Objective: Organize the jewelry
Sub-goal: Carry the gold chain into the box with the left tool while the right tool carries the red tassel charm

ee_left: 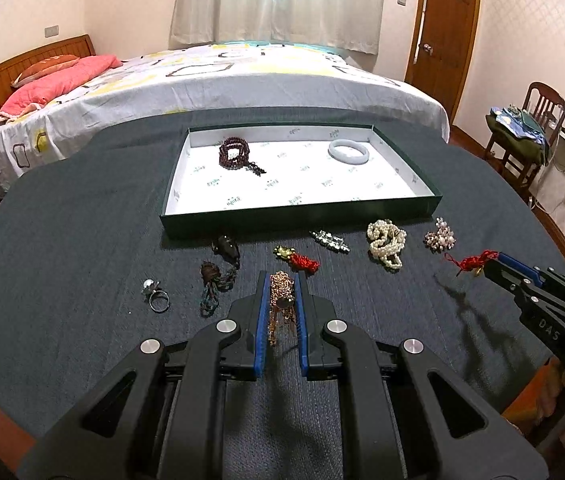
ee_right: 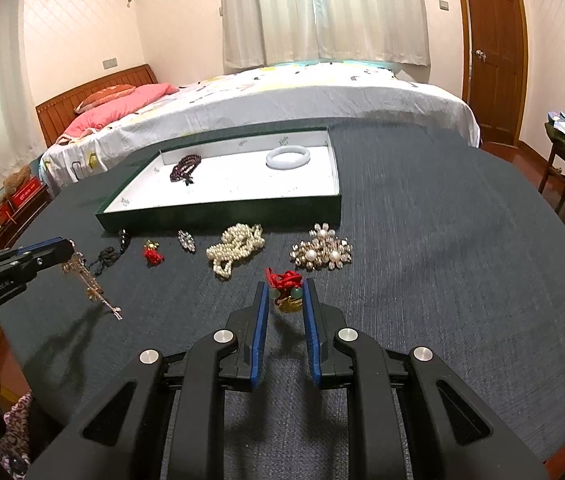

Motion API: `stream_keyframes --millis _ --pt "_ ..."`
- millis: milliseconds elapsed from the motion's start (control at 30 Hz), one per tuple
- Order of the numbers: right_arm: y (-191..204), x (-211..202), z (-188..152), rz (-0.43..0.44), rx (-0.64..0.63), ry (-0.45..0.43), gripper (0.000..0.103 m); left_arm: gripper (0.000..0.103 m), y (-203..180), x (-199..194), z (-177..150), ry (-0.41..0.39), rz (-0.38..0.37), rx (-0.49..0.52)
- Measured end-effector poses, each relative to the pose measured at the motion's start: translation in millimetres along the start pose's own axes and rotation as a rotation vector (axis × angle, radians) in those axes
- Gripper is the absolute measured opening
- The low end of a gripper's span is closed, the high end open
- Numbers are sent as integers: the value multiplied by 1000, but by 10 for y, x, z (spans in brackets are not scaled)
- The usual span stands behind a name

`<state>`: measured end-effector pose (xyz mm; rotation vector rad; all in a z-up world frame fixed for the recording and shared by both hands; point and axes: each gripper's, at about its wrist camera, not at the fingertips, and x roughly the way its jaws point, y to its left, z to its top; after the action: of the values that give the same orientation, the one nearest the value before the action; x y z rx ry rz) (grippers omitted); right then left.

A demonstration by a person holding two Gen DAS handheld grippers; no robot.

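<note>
Claws first: the left claw [ee_left: 281, 280] is clamped on a gold chain necklace [ee_left: 281, 300], whose loose links hang down between the blue pads above the dark-clothed bench [ee_left: 82, 220]. The right claw [ee_right: 286, 292] is clamped on a red-corded charm [ee_right: 287, 298] with green beads and a gold piece, its red knot poking out past the fingertips. Just ahead of the left claw lies a second red-tasselled charm [ee_left: 296, 259], with a rhinestone clip [ee_left: 329, 241] beyond it. To that claw's left sit a braided cord [ee_left: 212, 284], a dark pendant [ee_left: 226, 247] and a silver ring [ee_left: 155, 295]. Ahead and to the left of the right claw is a heap of pearl strands [ee_right: 236, 248]; ahead and slightly right of it is a pearl brooch [ee_right: 322, 253]. Farther out from both claws stands a shallow green tray [ee_left: 302, 218] with a white floor, holding a dark bead bracelet [ee_left: 236, 154] on its left side and a pale jade bangle [ee_left: 348, 152] on its right, well apart. Past the bench is a bed [ee_left: 202, 84].
</note>
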<state>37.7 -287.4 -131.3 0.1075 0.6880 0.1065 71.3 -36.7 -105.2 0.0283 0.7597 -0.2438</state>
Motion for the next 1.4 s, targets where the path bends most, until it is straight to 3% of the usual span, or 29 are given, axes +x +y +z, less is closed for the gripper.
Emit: stream_keyframes --millis 433,800,1167,1400 --pt "138 -166 354 37 -17 -80 18 12 14 -212 368 -92 -18 1" --pt "313 28 815 76 -52 -141 18 12 37 -134 886 -180 -25 10" --pt "471 620 1362 91 -80 -172 18 12 30 489 1462 -194 -23 19" --pt "451 1136 1547 93 -63 -128 18 12 86 1076 1650 -159 9 8"
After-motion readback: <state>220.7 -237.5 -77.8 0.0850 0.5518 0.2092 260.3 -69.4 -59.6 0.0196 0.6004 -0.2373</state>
